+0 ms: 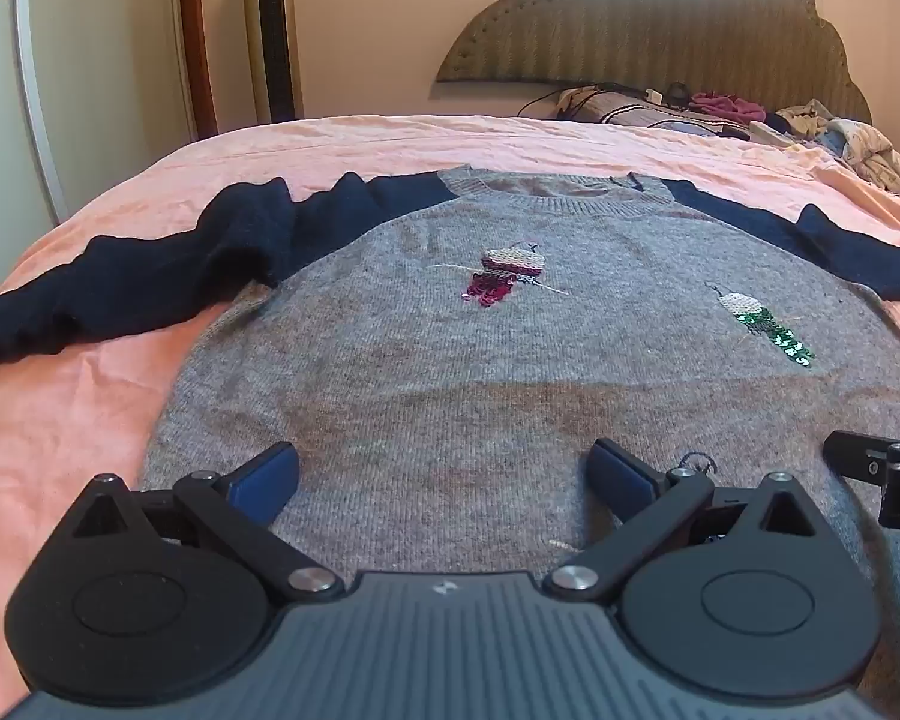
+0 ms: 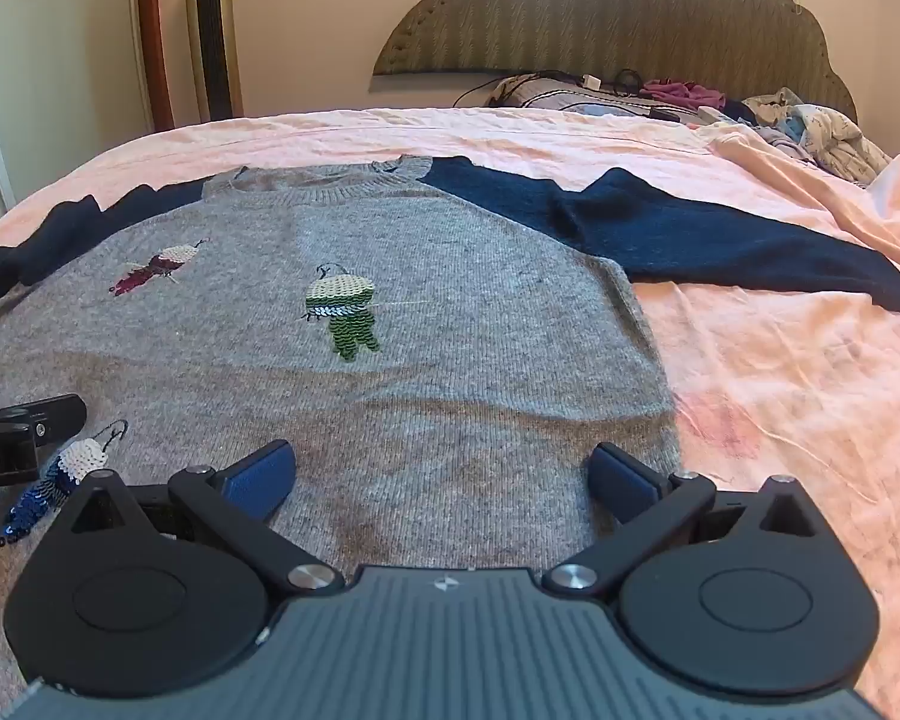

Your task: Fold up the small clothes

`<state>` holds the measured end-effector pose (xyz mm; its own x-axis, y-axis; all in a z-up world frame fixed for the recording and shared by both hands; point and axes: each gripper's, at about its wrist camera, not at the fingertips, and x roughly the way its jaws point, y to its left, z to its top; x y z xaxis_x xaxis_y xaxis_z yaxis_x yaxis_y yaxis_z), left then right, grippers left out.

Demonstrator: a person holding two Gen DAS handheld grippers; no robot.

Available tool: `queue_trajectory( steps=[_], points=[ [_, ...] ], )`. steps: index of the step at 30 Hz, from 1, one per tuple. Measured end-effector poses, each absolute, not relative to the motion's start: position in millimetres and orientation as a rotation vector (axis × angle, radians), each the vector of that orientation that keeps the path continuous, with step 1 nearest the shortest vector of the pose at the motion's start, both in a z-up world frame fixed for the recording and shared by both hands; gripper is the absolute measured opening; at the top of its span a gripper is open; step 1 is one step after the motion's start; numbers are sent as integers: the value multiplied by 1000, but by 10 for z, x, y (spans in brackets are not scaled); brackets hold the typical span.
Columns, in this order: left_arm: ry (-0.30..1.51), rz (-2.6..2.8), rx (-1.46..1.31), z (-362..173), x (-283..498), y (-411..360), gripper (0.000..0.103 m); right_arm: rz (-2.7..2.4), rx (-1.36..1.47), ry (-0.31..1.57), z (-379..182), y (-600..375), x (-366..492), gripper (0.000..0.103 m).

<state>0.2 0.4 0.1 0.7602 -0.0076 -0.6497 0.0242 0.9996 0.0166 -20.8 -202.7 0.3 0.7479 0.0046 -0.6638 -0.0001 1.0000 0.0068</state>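
Observation:
A small grey knit sweater (image 1: pixel 480 372) with navy sleeves and sequin birds lies flat, front up, on the pink bed; it also shows in the right wrist view (image 2: pixel 390 372). Its left sleeve (image 1: pixel 120 288) is bunched outward; its right sleeve (image 2: pixel 720 240) stretches to the right. My left gripper (image 1: pixel 444 474) is open and empty over the sweater's lower left part. My right gripper (image 2: pixel 444 474) is open and empty over the lower right part, near the right side seam. Each gripper's edge shows in the other's view.
The pink bedsheet (image 2: pixel 780 390) spreads around the sweater. A pile of clothes and cables (image 2: pixel 720 105) lies at the headboard (image 1: pixel 660 30). A tower fan (image 1: pixel 273 30) and a door stand at the back left.

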Motion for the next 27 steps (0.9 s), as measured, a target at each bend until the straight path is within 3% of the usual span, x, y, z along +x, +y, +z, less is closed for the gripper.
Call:
queue_trajectory(
  steps=[27],
  points=[
    [697, -16, 26, 14, -27, 21, 103, 7, 14, 725, 10, -2027, -226, 103]
  ],
)
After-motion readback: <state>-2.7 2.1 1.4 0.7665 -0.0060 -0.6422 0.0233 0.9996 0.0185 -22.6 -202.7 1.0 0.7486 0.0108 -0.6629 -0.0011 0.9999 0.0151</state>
